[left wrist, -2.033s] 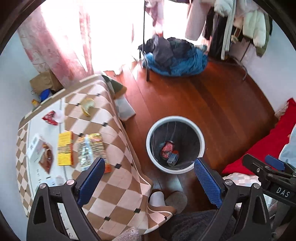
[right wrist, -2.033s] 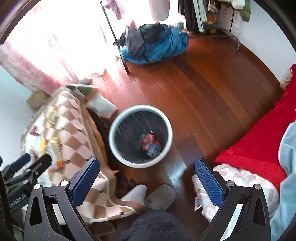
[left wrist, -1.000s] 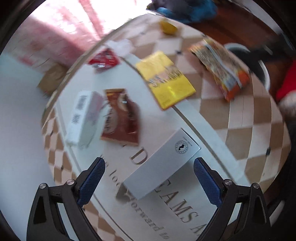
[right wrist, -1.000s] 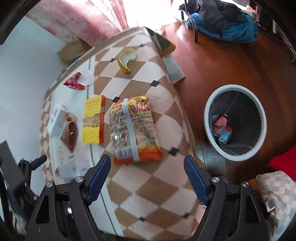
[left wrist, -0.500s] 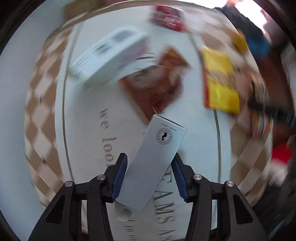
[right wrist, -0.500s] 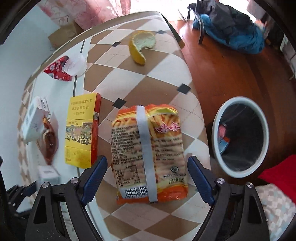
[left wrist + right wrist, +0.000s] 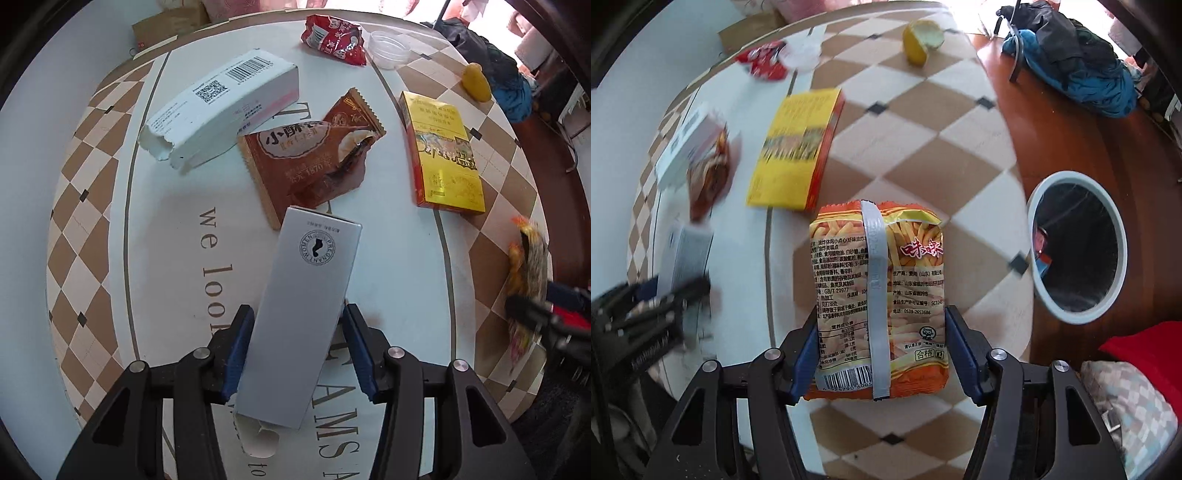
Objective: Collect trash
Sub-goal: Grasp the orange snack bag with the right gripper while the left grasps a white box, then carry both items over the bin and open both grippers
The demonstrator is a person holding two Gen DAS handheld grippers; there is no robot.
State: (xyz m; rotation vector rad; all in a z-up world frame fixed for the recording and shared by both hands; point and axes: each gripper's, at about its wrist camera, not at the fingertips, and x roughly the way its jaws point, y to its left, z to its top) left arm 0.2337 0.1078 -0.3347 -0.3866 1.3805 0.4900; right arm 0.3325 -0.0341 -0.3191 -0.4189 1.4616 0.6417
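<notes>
My left gripper [image 7: 295, 343] is shut on a grey carton box [image 7: 299, 314] lying on the table, its blue pads pressing both long sides. My right gripper [image 7: 881, 354] is shut on an orange snack bag [image 7: 879, 295], pads against its lower sides. The white-rimmed trash bin [image 7: 1075, 247] stands on the floor to the right of the table, with some wrappers inside. More trash lies on the table: a brown wrapper [image 7: 310, 155], a white box [image 7: 221, 107], a yellow box [image 7: 443, 151], a red wrapper [image 7: 332, 37] and an orange peel [image 7: 919, 40].
The table wears a brown and cream checked cloth [image 7: 923, 122]. A clear plastic lid [image 7: 389, 53] lies near the red wrapper. A pile of blue and dark clothes [image 7: 1078, 62] lies on the wooden floor beyond. A red cushion [image 7: 1145, 347] sits at the right.
Both grippers swung from the bin to the table. The left closed on the grey box and the right closed on the snack bag.
</notes>
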